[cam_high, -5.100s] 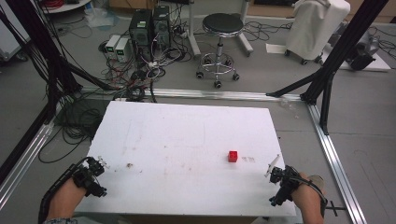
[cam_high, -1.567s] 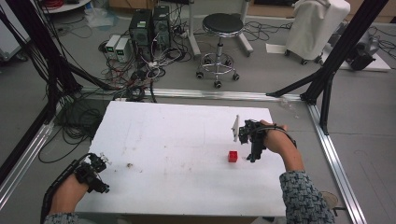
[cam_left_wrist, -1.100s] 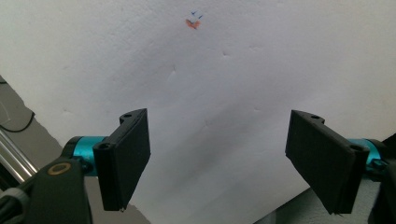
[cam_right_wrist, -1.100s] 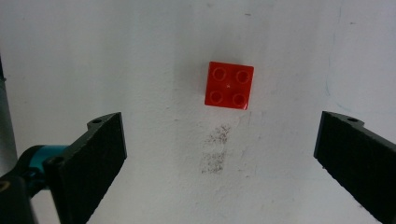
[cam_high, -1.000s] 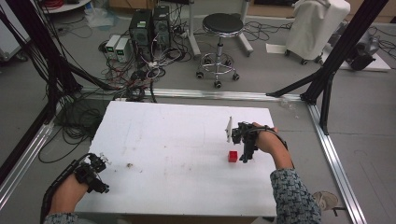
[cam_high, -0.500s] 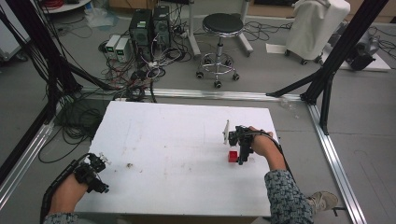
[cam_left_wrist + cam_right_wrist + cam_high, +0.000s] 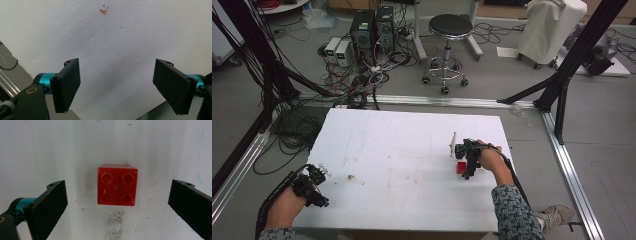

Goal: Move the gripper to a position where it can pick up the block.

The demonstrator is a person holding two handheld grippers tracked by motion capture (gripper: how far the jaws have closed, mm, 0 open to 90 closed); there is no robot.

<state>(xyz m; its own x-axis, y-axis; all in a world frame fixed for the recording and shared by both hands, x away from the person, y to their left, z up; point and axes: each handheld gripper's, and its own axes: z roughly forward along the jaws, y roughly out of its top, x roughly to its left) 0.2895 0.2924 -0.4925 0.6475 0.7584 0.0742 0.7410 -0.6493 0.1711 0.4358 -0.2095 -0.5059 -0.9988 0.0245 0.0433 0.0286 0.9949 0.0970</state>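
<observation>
Item: red four-stud building brick [image 7: 117, 185], centred between the parted jaws of the right gripper [image 7: 468, 159].

We record the brick flat on the white table [image 7: 402, 150], studs up, at right of centre in the high view; it is square, without a long axis. The right hand's jaws flank it, apart, untouching. The left gripper [image 7: 309, 182], lower left, well away, holds its jaws wide over bare board.

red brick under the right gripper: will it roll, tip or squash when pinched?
The red brick looks like rigid moulded plastic, so probably no squash. It sits flat and squat, studs up, so it is unlikely to roll or tip. Its glossy sides may slip on the white table.
</observation>
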